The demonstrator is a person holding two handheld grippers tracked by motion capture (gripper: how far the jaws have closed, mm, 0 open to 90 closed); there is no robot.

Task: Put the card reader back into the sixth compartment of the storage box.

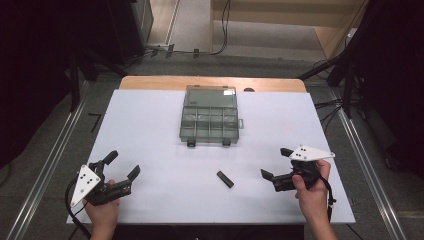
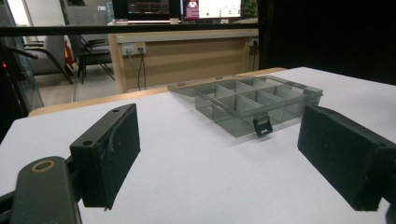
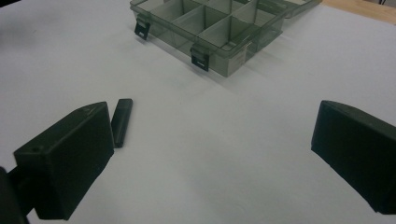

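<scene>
Here, a clear grey plastic box (image 1: 209,117) lies open on the far middle of the white bench (image 1: 150,130). It has small empty compartments, its lid folded back flat, and two black latches on the near side. A small black stick (image 1: 225,179) lies nearer, between the left tongs (image 1: 122,164) and right tongs (image 1: 272,162). Both tongs are released, spread wide and holding nothing.

The table (image 1: 150,130) has a smooth, matt white top with a bare wood edge at the far side. The organiser box (image 1: 209,116) is translucent smoky-grey plastic, slightly glossy, with opaque black latches. The small black bar (image 1: 225,179) looks like matt plastic. Each gripper's jaws are matt black with faintly scuffed pads (image 2: 112,149).
</scene>
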